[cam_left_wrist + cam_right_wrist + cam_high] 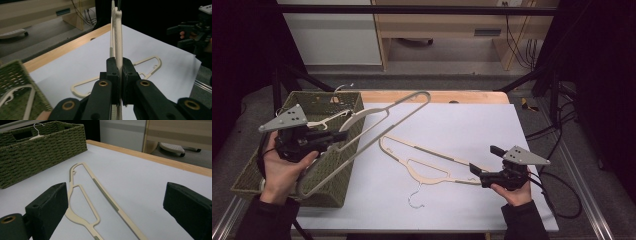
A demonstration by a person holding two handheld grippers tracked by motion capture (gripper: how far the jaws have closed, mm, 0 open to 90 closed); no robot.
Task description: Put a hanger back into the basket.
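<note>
The left gripper held its jaws clamped on a raised hanger above the woven basket. The right gripper had its jaws apart beside a second hanger lying flat on the counter.

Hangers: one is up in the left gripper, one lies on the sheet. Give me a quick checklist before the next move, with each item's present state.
1. Left gripper shut on the lifted hanger: ok, the jaws are clamped on its bar.
2. Lifted hanger off the white sheet: ok, it hangs over the basket's near rim.
3. Basket has room: cannot tell; another hanger already lies inside.
4. Right gripper open: ok, jaws stand wide with nothing between the pads.
5. Flat hanger free to pick: ok, it lies alone on the sheet, just ahead of the right gripper.
6. Hook of the lifted hanger seen clear of the basket weave: cannot tell.
</note>
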